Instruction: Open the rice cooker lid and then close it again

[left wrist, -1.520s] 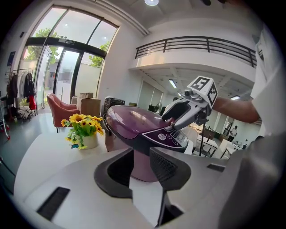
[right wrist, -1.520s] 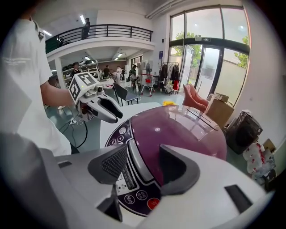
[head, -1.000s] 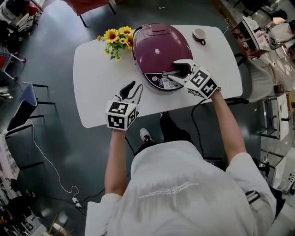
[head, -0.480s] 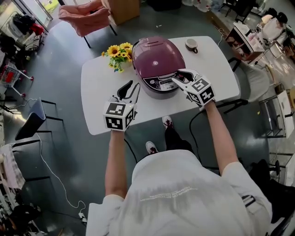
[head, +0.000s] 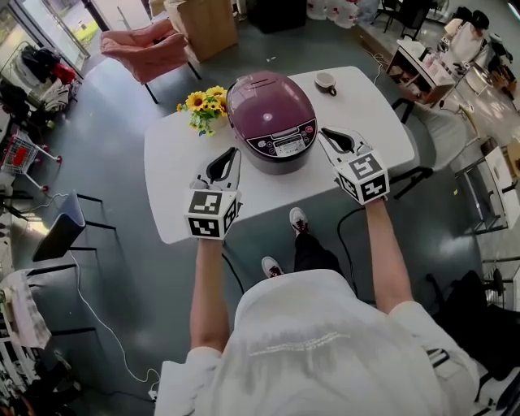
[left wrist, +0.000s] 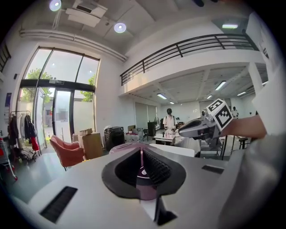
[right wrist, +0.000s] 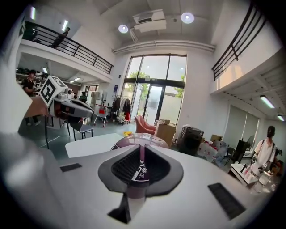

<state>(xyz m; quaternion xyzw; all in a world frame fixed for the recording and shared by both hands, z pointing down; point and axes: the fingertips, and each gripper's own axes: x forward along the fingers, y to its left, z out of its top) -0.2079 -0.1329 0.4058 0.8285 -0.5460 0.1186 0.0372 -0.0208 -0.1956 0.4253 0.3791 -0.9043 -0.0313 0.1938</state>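
The purple rice cooker [head: 272,114] stands with its lid down in the middle of the white table [head: 179,183], control panel toward me. My left gripper [head: 232,154] hovers just left of the cooker's front, and my right gripper [head: 328,135] just right of it. Neither touches the cooker. Both pairs of jaws are closing to a thin slit with nothing between them. In the left gripper view the left gripper [left wrist: 141,154] points at the cooker [left wrist: 127,146]. The right gripper view likewise shows the right gripper [right wrist: 142,154] aimed at the cooker [right wrist: 138,140].
A bunch of sunflowers [head: 203,104] lies on the table left of the cooker. A small cup [head: 327,81] sits at the far right. A pink armchair [head: 150,45] and a cardboard box [head: 201,23] stand beyond the table, chairs around it.
My right gripper has left the cooker's front and drawn back to the right. Both grippers have risen, and their jaws have closed from wide apart.
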